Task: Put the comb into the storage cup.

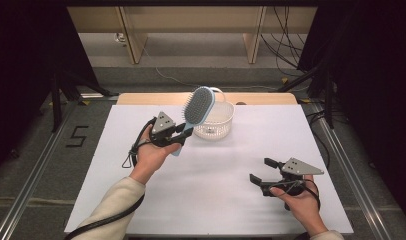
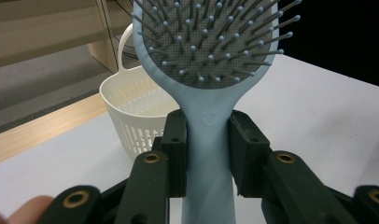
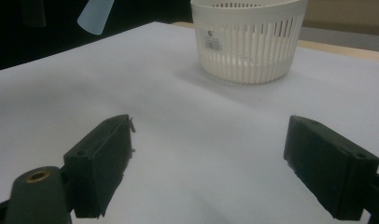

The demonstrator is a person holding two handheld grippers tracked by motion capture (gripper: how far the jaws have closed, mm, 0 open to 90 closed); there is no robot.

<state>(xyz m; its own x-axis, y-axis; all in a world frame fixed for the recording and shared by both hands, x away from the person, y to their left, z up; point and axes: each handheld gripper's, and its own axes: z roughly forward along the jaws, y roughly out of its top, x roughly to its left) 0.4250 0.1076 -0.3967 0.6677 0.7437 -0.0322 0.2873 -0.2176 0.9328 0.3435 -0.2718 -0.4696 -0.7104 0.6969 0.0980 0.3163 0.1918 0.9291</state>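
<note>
Left hand-held gripper [image 1: 183, 134] is off the counter [image 1: 221, 165], just left of the white slotted plastic basket [image 1: 217, 121], pinching the handle of a pale blue paddle hairbrush with grey bristles [image 1: 197, 108]. In the left gripper view the jaws press both sides of the handle [image 2: 208, 154] just below the brush head; the head is tilted up, overlapping the basket's left rim in the high view. Can't tell if it touches the rim.

Basket [image 2: 131, 116] sits near the counter's far edge, about mid-width, with a loop handle at the back and a label on its wall [image 3: 214, 41].

Right hand-held gripper [image 1: 263, 172] is well right of and nearer than the basket, low over the counter, jaws spread wide with nothing between them [image 3: 206, 163]. Can't tell if it rests on the surface.

Open room: bare white counter all round the basket except the brush side; wide clear strip from the basket to the near edge, and left and right of it to the counter's side edges.

Count: one brush, one basket, two grippers.

Around: wooden strip [image 1: 261, 98] behind the basket at the far edge, a floor marking "5" [image 1: 77, 136] left of the counter, cables [image 1: 286, 45] on the floor beyond.
</note>
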